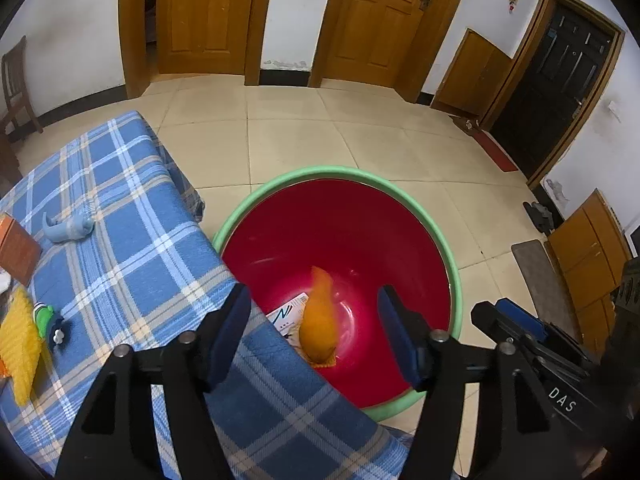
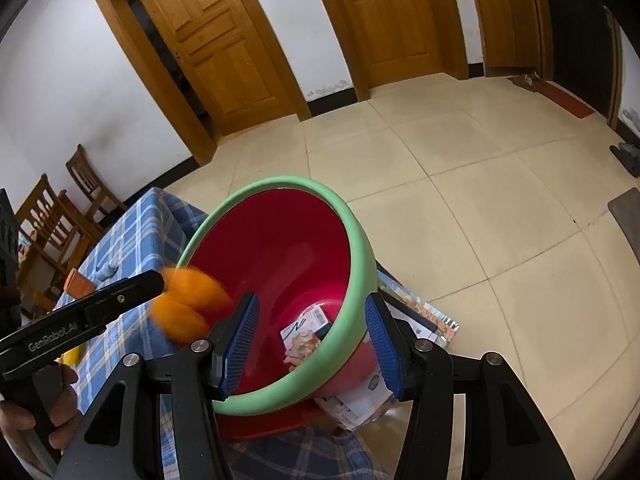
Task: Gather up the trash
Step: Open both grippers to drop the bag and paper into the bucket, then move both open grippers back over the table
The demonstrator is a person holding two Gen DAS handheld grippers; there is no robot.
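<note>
A red basin with a green rim (image 1: 452,252) stands beside the table with the blue checked cloth (image 1: 132,216). A white printed card (image 1: 286,314) and a crumpled scrap (image 2: 300,346) lie in its bottom. My left gripper (image 1: 314,334) hangs open over the basin. Between and below its pads an orange piece of trash (image 1: 318,320), blurred, is free of both. In the right wrist view the orange piece (image 2: 188,304) is smeared just off the left gripper's finger (image 2: 120,300). My right gripper (image 2: 312,344) is open and straddles the basin's rim (image 2: 356,264) without pressing it.
On the cloth lie a grey-blue toy (image 1: 66,228), a green and black toy (image 1: 50,320), a yellow knitted piece (image 1: 18,340) and a brown box (image 1: 16,246). Printed papers (image 2: 432,320) lie under the basin. Wooden chairs (image 2: 52,216) stand behind the table. Tiled floor stretches toward the doors.
</note>
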